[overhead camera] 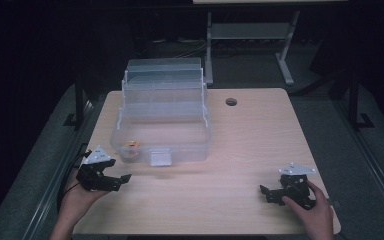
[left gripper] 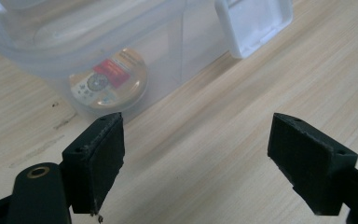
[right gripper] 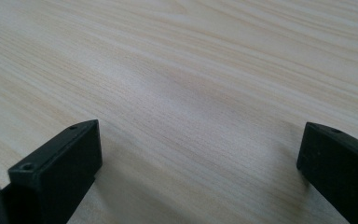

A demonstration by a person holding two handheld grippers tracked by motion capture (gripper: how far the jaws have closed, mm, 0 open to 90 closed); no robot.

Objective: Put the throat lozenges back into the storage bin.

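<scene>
Two grippers are resting low on the worktop (overhead camera: pixel 240 150), and we are keeping both released, jaws spread wide. Our left gripper (overhead camera: pixel 111 180) is sitting just before the clear box (overhead camera: pixel 180 135), near its front left corner, where a round tin (left gripper: pixel 109 84) is lying inside. Our right gripper (overhead camera: pixel 272 195) is sitting well right of the box, bare wood between.

A pale wood-grain surface (overhead camera: pixel 240 150) carries a clear plastic storage box (overhead camera: pixel 162 132) that stands on its left half, toward the far edge, with its lid raised behind it and a white latch (overhead camera: pixel 160 157) at its near wall. A round grommet hole (overhead camera: pixel 231 102) sits near the far edge, right of the box. The near and right parts of the surface lie bare.
</scene>
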